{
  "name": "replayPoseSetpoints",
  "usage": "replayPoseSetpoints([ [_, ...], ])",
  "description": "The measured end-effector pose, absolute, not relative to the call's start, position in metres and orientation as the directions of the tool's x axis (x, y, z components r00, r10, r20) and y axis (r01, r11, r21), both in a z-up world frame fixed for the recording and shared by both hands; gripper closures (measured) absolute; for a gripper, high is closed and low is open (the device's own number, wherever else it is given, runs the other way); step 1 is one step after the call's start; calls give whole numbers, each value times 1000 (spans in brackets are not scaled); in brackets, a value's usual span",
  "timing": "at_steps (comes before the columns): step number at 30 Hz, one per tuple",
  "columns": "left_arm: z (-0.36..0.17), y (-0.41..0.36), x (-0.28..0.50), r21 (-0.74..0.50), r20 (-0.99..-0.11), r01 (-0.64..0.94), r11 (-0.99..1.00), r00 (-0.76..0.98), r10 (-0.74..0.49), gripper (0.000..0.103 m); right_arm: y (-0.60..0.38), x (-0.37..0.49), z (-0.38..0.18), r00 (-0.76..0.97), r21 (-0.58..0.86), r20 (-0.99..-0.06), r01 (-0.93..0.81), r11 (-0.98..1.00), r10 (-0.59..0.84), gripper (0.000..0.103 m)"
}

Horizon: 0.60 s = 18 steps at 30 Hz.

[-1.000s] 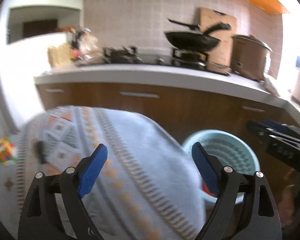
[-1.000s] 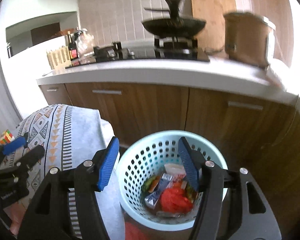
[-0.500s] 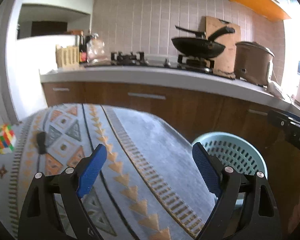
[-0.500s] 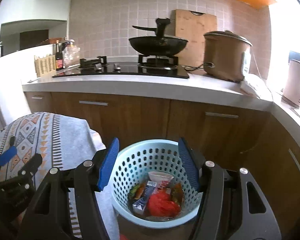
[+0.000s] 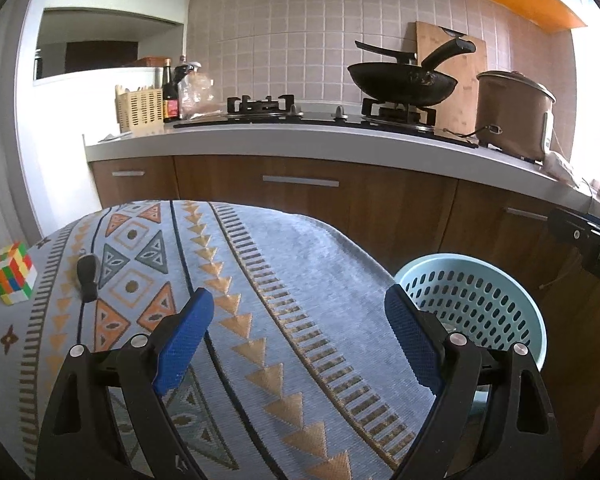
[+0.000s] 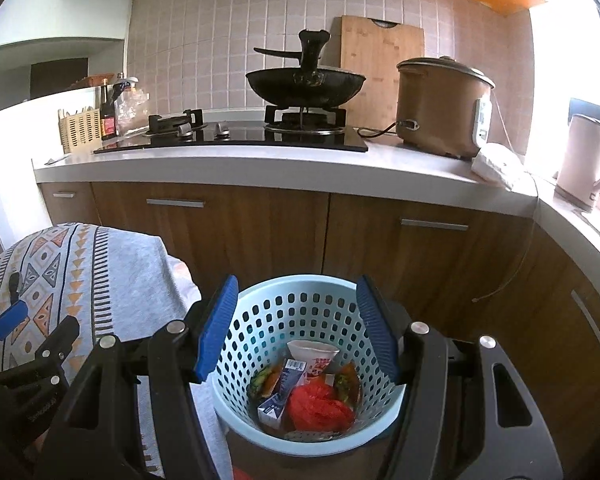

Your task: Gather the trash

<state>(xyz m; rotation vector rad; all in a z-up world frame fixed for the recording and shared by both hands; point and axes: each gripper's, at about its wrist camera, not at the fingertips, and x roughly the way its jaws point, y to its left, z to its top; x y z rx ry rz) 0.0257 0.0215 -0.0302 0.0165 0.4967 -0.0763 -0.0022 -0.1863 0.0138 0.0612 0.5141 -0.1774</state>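
A light blue perforated basket (image 6: pixel 260 320) stands on the floor beside the table and holds trash: a red crumpled wrapper (image 6: pixel 318 406), a small blue carton (image 6: pixel 282 392), a white paper cup (image 6: pixel 314 354) and other wrappers. My right gripper (image 6: pixel 296 326) is open and empty, hovering above the basket. My left gripper (image 5: pixel 296 340) is open and empty above the patterned tablecloth (image 5: pixel 228 280). The basket also shows in the left wrist view (image 5: pixel 500 272), at the right.
A Rubik's cube (image 5: pixel 12 278) and a small black object (image 5: pixel 87 276) lie on the table's left part. Wooden cabinets (image 6: pixel 260 232) and a counter with stove, wok (image 6: pixel 304 84), rice cooker (image 6: pixel 440 104) and kettle (image 6: pixel 588 160) stand behind.
Both grippers have risen and pulled back from the basket and table. Both stayed open and empty.
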Motion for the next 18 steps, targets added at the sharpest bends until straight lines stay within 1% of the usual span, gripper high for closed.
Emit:
replayPoseSetpoints([
  [18,-29,19,25,11,-468,56,998,882,-44,17,-194,-5,9,855,25,-492,206,978,-168,45],
])
